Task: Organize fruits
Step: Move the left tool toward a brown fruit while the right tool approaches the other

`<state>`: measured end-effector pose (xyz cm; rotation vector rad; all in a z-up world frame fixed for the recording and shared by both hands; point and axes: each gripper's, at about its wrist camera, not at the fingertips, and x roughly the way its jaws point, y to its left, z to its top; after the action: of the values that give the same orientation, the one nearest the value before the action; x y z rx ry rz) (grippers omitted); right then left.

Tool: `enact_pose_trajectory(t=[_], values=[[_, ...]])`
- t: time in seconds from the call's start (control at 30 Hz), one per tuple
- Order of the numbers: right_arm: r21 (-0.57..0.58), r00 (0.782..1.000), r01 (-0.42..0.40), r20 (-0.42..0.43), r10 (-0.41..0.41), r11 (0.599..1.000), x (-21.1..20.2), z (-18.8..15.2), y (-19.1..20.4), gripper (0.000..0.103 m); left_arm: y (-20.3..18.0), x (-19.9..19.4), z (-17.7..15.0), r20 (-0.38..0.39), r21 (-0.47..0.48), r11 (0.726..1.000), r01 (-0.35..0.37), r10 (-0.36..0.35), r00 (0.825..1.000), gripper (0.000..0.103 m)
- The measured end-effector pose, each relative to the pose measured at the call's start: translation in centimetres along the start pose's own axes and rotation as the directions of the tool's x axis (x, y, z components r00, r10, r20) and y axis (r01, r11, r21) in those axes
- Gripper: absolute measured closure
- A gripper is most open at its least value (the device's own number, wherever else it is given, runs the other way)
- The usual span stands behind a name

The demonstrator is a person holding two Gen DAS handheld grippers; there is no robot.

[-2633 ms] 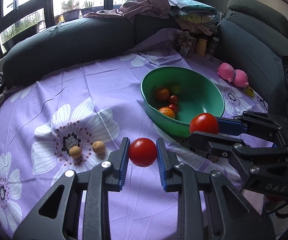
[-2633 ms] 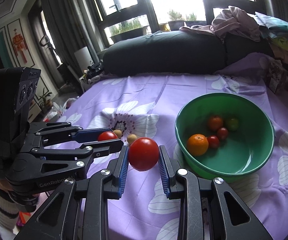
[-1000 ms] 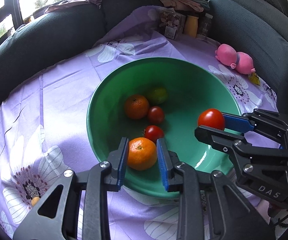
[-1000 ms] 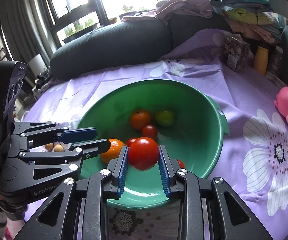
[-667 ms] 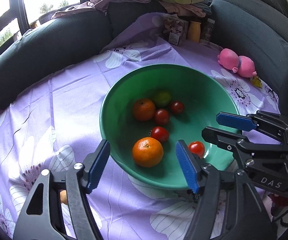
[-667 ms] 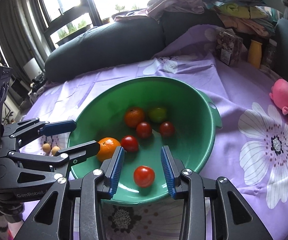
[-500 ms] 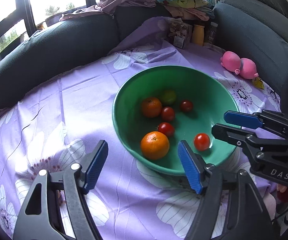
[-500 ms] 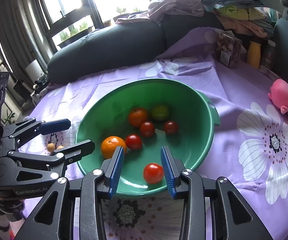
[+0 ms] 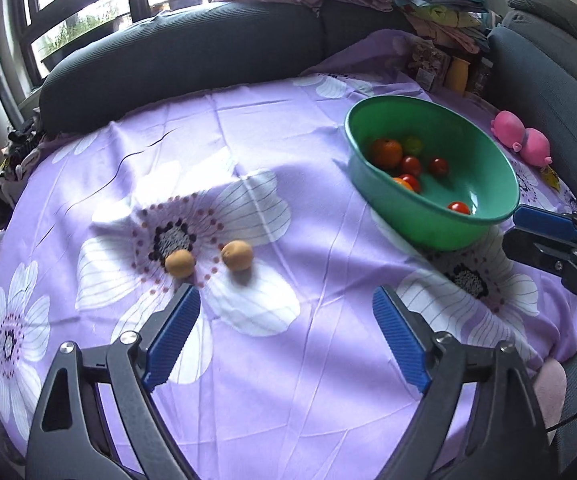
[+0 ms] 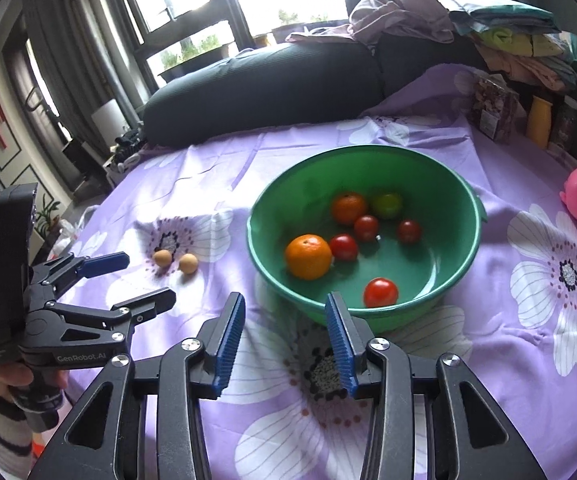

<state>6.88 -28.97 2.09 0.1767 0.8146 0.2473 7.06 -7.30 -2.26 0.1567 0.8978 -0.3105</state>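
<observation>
While seven fruits [image 10: 308, 256] are gathered inside the green bowl [image 10: 464, 200], two tan fruits [image 9: 237, 255] are left on the cloth to its left. Nothing is held: the left gripper [image 9: 284, 332] is spread wide, the right gripper [image 10: 284, 328] parted just before the bowl.

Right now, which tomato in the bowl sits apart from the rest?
The tomato nearest the right claw, alone by the near wall of the bowl. The other three reds cluster with the two oranges and the green fruit farther back.
</observation>
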Motion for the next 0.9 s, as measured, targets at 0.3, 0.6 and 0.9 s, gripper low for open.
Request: enact_pose_trajectory(t=[0.3, 0.6, 0.9], values=[[-0.090, 0.995, -0.070, -0.074, 0.064, 0.993, 1.6, -1.7, 5.2, 0.050, 5.2, -2.2, -4.5, -0.027, -0.107, 0.993, -0.054, 0.051, 0.998, 0.014], [-0.154, 0.988, -0.087, -0.138, 0.066, 0.984, 3.5, -2.4, 8.5, 0.050, 8.1, -2.2, -6.8, -0.044, -0.182, 0.982, -0.053, 0.046, 0.998, 0.014], [-0.184, 0.986, -0.073, -0.163, 0.043, 0.980, 5.3, -1.7, 9.9, 0.050, 8.3, -1.5, -5.2, -0.011, -0.162, 0.986, -0.024, 0.022, 1.000, 0.014]])
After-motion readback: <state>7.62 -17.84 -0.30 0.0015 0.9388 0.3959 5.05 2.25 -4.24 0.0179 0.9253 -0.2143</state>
